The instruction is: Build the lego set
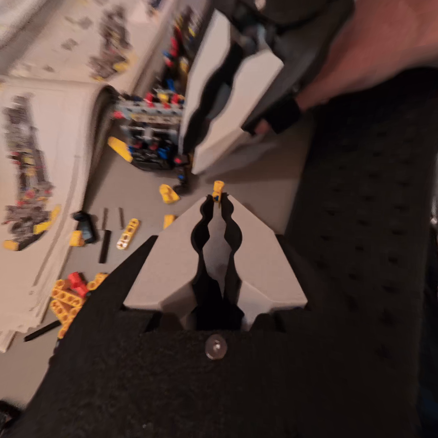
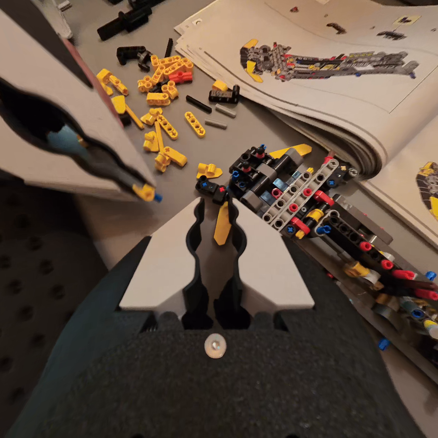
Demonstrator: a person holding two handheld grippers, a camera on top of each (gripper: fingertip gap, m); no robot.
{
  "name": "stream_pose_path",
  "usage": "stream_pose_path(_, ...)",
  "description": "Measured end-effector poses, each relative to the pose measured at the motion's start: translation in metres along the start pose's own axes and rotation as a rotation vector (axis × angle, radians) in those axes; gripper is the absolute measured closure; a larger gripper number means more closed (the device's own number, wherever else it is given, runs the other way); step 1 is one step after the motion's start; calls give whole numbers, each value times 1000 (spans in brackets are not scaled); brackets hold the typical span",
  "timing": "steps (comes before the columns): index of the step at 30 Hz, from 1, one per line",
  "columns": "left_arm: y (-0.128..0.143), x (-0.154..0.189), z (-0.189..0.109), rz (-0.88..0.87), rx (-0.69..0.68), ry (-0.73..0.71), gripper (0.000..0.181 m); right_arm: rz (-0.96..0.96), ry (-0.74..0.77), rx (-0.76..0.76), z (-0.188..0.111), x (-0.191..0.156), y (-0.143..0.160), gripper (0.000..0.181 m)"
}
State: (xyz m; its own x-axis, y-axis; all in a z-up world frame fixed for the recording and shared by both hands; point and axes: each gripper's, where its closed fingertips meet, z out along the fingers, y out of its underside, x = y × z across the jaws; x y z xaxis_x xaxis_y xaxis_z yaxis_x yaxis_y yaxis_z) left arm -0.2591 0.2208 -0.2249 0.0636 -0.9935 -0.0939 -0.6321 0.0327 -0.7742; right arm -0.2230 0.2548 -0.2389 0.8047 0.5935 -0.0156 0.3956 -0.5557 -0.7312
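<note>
The left gripper [image 1: 217, 198] pinches a small yellow connector [image 1: 217, 189] with a blue pin at its fingertips, held above the grey table [image 1: 248, 189]. The right gripper [image 2: 219, 203] is clamped on a yellow panel [image 2: 222, 225], which joins a small black piece at the near end of the model [image 2: 296, 201] lying on the table. Beyond lie loose yellow parts [image 2: 163, 94], black axles [image 2: 198, 104] and the open manual [image 2: 320, 71], its pages curling against the model.
</note>
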Motion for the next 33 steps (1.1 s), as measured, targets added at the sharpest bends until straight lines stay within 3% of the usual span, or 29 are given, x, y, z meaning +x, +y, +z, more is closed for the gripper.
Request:
stream_pose_path(3, 20, 15, 4, 32, -156, 97, 176, 4, -7, -5, 3, 0, -2, 171)
stream_pose_path(5, 25, 23, 8, 38, -187, 132, 176, -8, -2, -20, 5, 1, -1, 173)
stream_pose_path(10, 21, 26, 13, 52, -204, 125, 174, -8, 2, 38, -12, 5, -7, 175)
stream_pose_path(12, 18, 24, 14, 70, -200, 91, 161, 0, -53, 106, -26, 4, -16, 174)
stream_pose_path(16, -9, 18, 7, 22, -80, 83, 155, -57, -139, 222, -53, 16, -33, 174)
stream_pose_path(20, -44, -34, -4, 8, 33, -69, 155, -84, -75, 207, -68, 62, -61, 175)
stream_pose_path(23, -73, -84, -2, 30, 114, -147, 157, 10, -70, 140, -53, 107, -76, 175)
stream_pose_path(26, -68, -128, 24, -14, -17, -79, 153, 170, -71, 117, -20, 150, -81, 175)
stream_pose_path(28, -65, -154, 41, -110, -70, -70, 149, 296, -135, 203, -11, 155, -91, 175)
stream_pose_path(30, -77, -162, 50, -159, 34, -65, 148, 362, -162, 297, -13, 152, -99, 174)
stream_pose_path(33, -93, -159, 47, -159, 200, -89, 152, 333, -221, 295, -17, 132, -92, 175)
